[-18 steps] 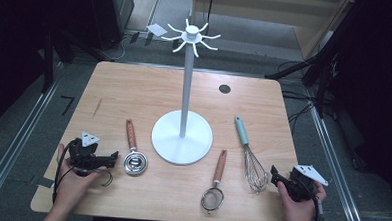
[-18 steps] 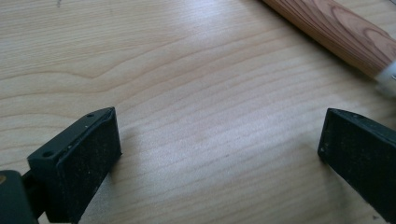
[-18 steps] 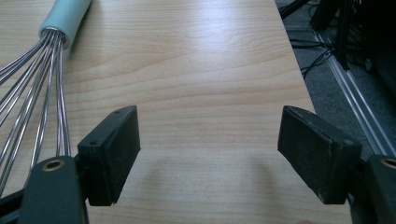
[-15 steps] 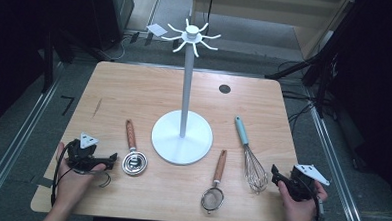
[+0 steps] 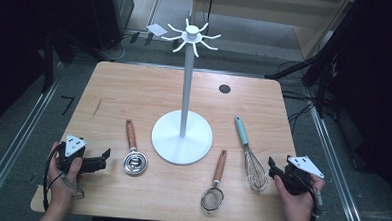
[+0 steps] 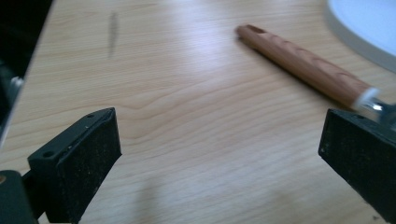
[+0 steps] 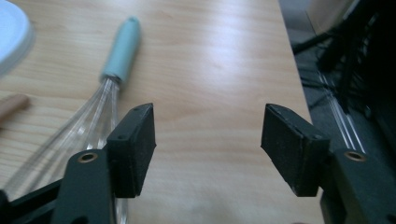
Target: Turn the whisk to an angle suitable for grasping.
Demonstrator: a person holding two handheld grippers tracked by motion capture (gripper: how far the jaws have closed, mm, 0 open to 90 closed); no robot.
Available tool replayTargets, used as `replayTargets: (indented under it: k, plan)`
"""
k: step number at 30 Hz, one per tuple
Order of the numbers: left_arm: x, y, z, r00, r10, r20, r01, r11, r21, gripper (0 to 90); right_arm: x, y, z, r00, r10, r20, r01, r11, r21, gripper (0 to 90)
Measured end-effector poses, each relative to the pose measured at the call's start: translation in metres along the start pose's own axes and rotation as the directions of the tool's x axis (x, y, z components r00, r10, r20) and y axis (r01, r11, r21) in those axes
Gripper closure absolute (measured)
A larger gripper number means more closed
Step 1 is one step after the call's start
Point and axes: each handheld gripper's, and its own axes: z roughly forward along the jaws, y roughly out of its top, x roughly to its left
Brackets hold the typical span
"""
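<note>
We see wooden table (image 5: pixel 134 93), white stand (image 5: pixel 183 135) at centre. Whisk (image 5: pixel 249 155) at 4 o'clock from stand, just beside right gripper (image 5: pixel 273 167) (jaws apart, nothing between). Strainer (image 5: pixel 214 189) at 5 o'clock. Measuring cup (image 5: pixel 133 155) at 8 o'clock, near left gripper (image 5: pixel 104 158), jaws wide, holding nothing, bare tabletop between them.

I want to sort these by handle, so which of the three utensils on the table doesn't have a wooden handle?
The whisk, at the table's right side near the right gripper: its handle is light teal, while the measuring cup and strainer have brown wooden handles.
</note>
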Motion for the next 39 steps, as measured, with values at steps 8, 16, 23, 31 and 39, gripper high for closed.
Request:
replayTargets:
  k: [8,16,23,31,39]
  plan:
    - [0.006,-0.001,-0.008,0.9977,-0.067,0.014,0.068,0.9924,-0.103,0.0,0.011,0.033,0.012,0.9920,-0.018,-0.125,0.027,0.997,0.071,42.0]
    - [0.008,-0.004,-0.012,0.9968,-0.050,0.062,0.060,0.9848,-0.163,0.0,0.021,0.049,0.029,0.9802,-0.022,-0.197,0.053,0.987,0.154,41.4]
    - [0.012,-0.007,-0.010,0.9966,-0.074,0.037,0.079,0.9777,-0.194,0.0,0.020,0.059,0.045,0.9542,0.060,-0.293,0.024,0.961,0.275,62.6]
    - [0.019,-0.010,-0.010,0.9982,-0.045,0.041,0.053,0.9704,-0.235,0.0,0.025,0.063,0.060,0.9599,0.088,-0.266,0.009,0.940,0.342,58.5]
    - [0.017,-0.010,-0.010,0.9982,-0.053,0.028,0.057,0.9819,-0.181,0.0,0.029,0.069,0.070,0.9664,0.093,-0.240,0.000,0.933,0.361,58.1]
